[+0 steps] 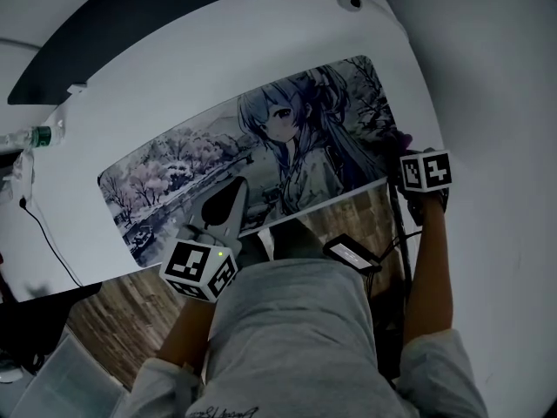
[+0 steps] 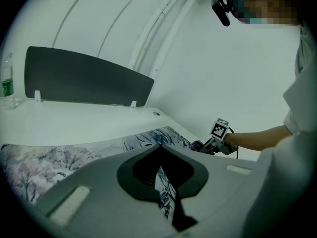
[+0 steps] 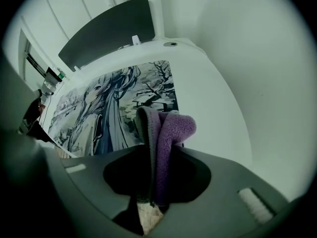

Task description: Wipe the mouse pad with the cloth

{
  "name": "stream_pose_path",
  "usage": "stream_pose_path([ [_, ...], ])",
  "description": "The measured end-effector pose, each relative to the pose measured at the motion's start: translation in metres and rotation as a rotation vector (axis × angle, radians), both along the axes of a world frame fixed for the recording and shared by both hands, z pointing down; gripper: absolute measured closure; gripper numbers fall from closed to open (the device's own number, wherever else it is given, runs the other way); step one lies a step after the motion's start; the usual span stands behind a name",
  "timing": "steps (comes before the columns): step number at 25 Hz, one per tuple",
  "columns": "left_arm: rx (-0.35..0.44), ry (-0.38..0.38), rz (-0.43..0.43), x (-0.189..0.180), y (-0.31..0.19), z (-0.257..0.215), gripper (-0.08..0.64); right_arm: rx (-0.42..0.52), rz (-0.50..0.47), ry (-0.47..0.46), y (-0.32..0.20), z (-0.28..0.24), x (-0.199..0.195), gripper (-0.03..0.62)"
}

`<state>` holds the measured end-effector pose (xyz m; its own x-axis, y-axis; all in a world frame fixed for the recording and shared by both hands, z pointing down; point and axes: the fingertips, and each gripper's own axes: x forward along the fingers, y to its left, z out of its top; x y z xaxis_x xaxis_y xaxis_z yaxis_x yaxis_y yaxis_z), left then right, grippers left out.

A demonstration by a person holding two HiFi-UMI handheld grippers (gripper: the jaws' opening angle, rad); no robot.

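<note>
A long mouse pad point(image 1: 196, 159) printed with an anime girl and snowy trees lies across the white desk point(image 1: 218, 59). My left gripper point(image 1: 233, 192) rests on the pad's near edge, jaws shut; only a thin slit shows the print in the left gripper view point(image 2: 160, 152). My right gripper point(image 1: 402, 153) is at the pad's right end, shut on a folded purple cloth point(image 1: 394, 138). In the right gripper view the cloth point(image 3: 171, 128) stands up between the jaws point(image 3: 157, 155), just above the pad's right end point(image 3: 99, 108). The left gripper view also shows the right gripper point(image 2: 214, 144).
A dark curved panel point(image 1: 130, 16) stands along the desk's back edge. A water bottle point(image 1: 30, 136) sits at the far left with a black cable point(image 1: 43, 233) trailing off the desk. A small black device point(image 1: 352, 252) hangs by my body above the wood floor point(image 1: 113, 312).
</note>
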<state>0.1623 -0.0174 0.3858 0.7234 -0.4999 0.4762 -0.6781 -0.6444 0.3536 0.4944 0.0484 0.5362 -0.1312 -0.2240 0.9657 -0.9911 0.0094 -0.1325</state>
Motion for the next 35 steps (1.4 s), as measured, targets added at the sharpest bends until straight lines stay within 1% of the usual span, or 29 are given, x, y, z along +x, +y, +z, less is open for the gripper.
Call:
stream_pose_path([
  [18, -0.001, 0.005, -0.054, -0.064, 0.004, -0.006, 0.541, -0.011, -0.015, -0.002, -0.001, -0.001, -0.056, 0.479],
  [25, -0.001, 0.000, -0.079, -0.088, 0.007, -0.008, 0.541, -0.013, -0.039, -0.002, -0.001, -0.002, -0.079, 0.479],
  [30, -0.007, 0.000, -0.089, -0.101, 0.013, -0.007, 0.541, -0.012, -0.054, -0.011, -0.001, -0.001, -0.098, 0.479],
  [35, -0.015, -0.007, -0.090, -0.113, 0.022, -0.009, 0.541, -0.009, -0.073, -0.042, -0.003, -0.003, -0.123, 0.479],
])
